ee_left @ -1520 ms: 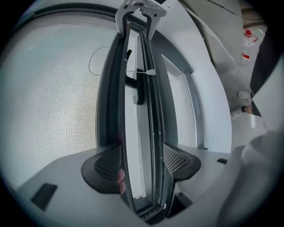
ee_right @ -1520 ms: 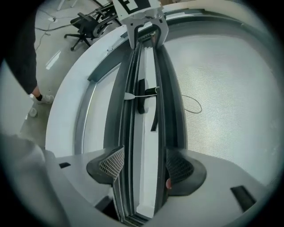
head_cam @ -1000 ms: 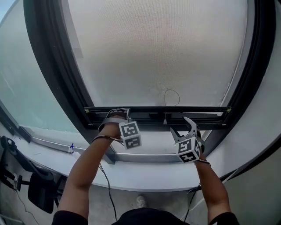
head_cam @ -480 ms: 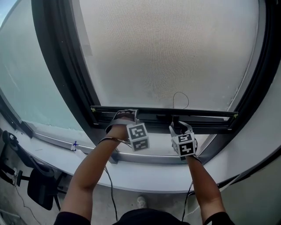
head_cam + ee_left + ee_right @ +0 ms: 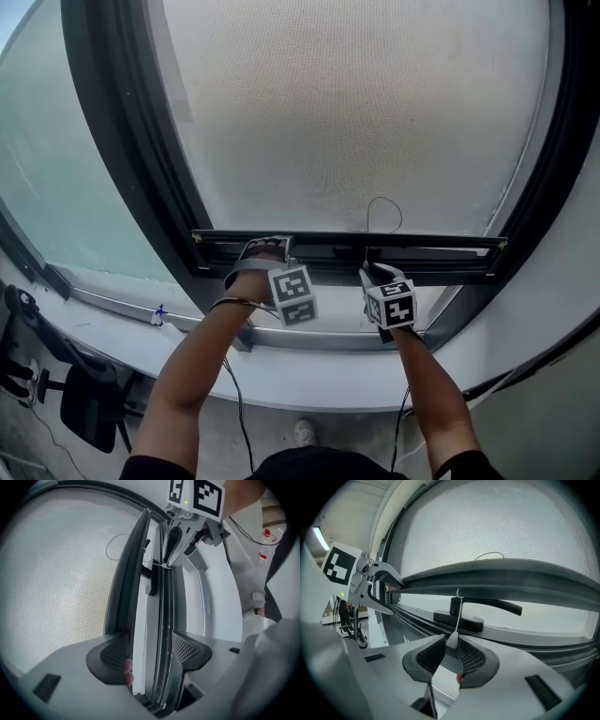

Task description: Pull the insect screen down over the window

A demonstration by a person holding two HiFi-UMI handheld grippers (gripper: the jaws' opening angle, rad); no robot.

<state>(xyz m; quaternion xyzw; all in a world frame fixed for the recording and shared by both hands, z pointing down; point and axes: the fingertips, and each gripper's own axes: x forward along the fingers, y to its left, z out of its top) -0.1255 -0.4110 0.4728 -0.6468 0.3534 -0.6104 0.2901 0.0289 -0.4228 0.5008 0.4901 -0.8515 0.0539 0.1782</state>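
The pale mesh insect screen (image 5: 356,112) hangs low over the window and ends in a dark bottom bar (image 5: 441,246). My left gripper (image 5: 262,246) is shut on that bar (image 5: 136,573), which runs between its pads (image 5: 112,656). From the bar's middle a thin cord hangs down to a small white pull tab (image 5: 453,641). My right gripper (image 5: 373,272) is under the bar; its jaws have just been closing, and the tab is now pinched between the pads (image 5: 471,658). A cord loop (image 5: 384,211) shows behind the mesh.
A black window handle (image 5: 483,609) lies just behind the tab, under the bar. The dark window frame (image 5: 122,141) curves up on both sides. A white sill (image 5: 309,370) runs below my hands. A black chair (image 5: 84,408) and a cable (image 5: 234,403) are on the floor.
My right gripper moved left and in toward the bar, rolled upright, and its jaws closed from wide open onto the pull tab. The left gripper stayed on the bar.
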